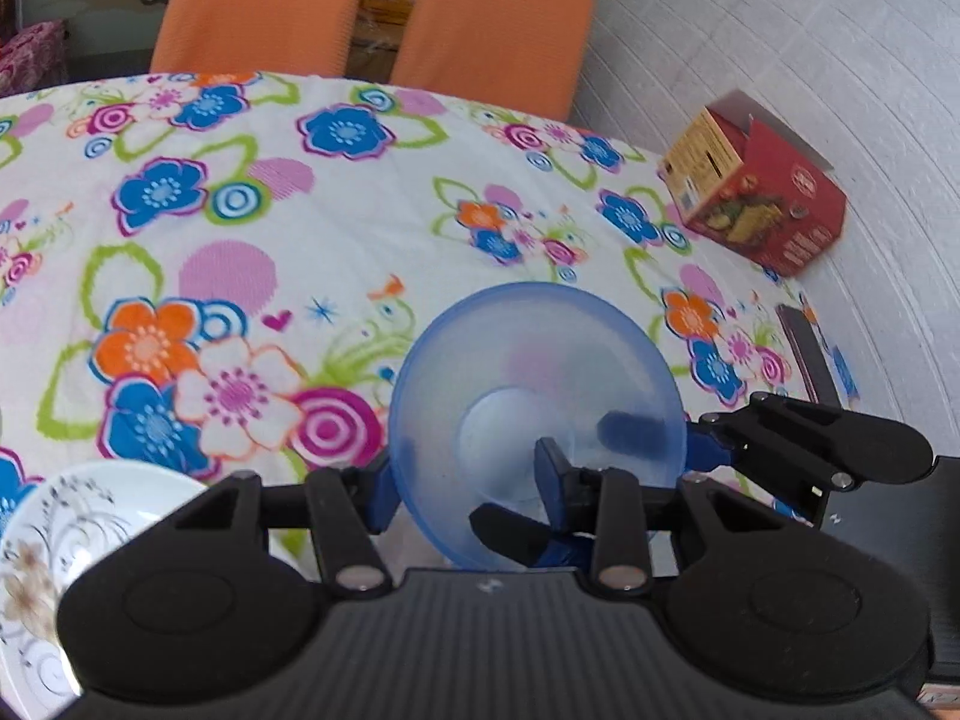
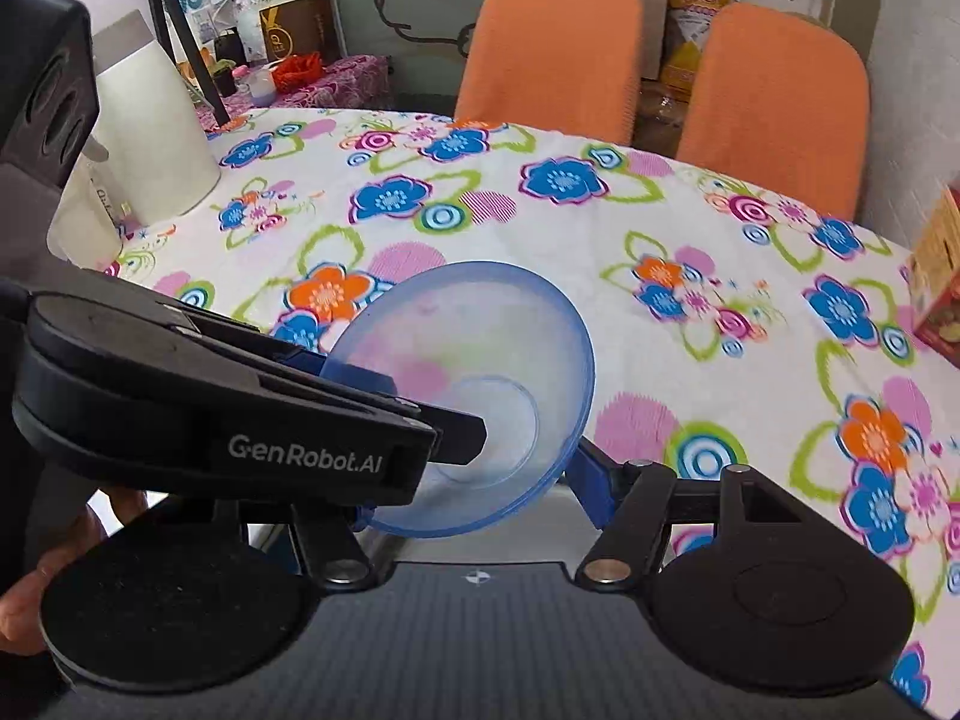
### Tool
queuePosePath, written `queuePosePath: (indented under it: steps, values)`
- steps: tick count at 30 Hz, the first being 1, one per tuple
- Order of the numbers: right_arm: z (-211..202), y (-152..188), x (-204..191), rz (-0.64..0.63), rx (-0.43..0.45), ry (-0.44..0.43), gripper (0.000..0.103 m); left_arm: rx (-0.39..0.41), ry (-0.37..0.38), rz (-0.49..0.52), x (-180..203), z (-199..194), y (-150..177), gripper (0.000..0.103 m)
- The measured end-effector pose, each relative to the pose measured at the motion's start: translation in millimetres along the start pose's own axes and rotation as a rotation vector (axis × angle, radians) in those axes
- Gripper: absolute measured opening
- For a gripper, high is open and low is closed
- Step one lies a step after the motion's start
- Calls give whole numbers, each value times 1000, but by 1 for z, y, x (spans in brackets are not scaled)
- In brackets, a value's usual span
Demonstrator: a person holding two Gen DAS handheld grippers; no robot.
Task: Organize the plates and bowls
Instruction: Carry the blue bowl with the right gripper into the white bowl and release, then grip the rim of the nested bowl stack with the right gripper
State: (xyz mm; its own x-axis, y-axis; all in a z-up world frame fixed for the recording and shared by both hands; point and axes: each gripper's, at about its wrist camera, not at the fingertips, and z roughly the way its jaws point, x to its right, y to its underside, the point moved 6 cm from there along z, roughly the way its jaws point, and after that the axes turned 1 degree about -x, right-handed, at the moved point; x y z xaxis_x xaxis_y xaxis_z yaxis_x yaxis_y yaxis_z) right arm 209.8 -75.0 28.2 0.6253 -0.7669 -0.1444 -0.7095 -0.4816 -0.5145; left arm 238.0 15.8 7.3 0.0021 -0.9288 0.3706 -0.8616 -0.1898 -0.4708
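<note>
Translucent blue plastic bowl (image 1: 534, 396) is held up off the surface (image 1: 360, 222), tilted, with its open side facing the left wrist camera. Both tongs are on it.

Left tongs (image 1: 471, 480): jaws straddle the bowl's near rim, one blue pad outside on the left, the other inside near the base. Clamped on the bowl wall.

Right tongs (image 1: 690, 450) come in from the right in the left wrist view; a dark fingertip (image 1: 636, 429) shows through the bowl wall, so one finger is behind the wall and the other in front. Pinching the right rim.

In the right wrist view the bowl (image 2: 474, 372) sits between the right tongs' fingers (image 2: 591, 480). The left tongs' black body, marked GenRobot.AI, crosses from the left and reaches into the bowl. A hand (image 2: 36, 576) is partly visible at the lower left edge.

Other items:
- White plate with floral print (image 1: 66, 546), near left, on the surface.
- Red carton (image 1: 762, 198), far right corner of the surface.
- White jug (image 2: 150, 138), far left.
- Two orange chairs (image 1: 384, 6) behind the far edge.
- Flowered tablecloth covers the surface.
</note>
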Motion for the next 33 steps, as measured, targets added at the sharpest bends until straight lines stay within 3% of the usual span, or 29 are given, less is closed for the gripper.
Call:
queuePosePath:
  steps: [7,12,15,19,27,33]
  values:
    - [-23,45,11,28,-6,27,52,-46,3,73,36,8,37,36]
    - [-25,57,18,48,1,21,51,-62,-6,73,36,14,42,43]
    - [-26,61,24,55,0,37,51,-51,-15,81,35,11,41,52]
    - [-33,67,37,98,22,41,51,-22,-19,92,32,2,36,54]
    - [-54,88,49,236,158,17,51,48,-20,113,10,-27,21,59]
    - [-61,108,43,320,266,37,52,-45,-14,156,-14,-25,21,60]
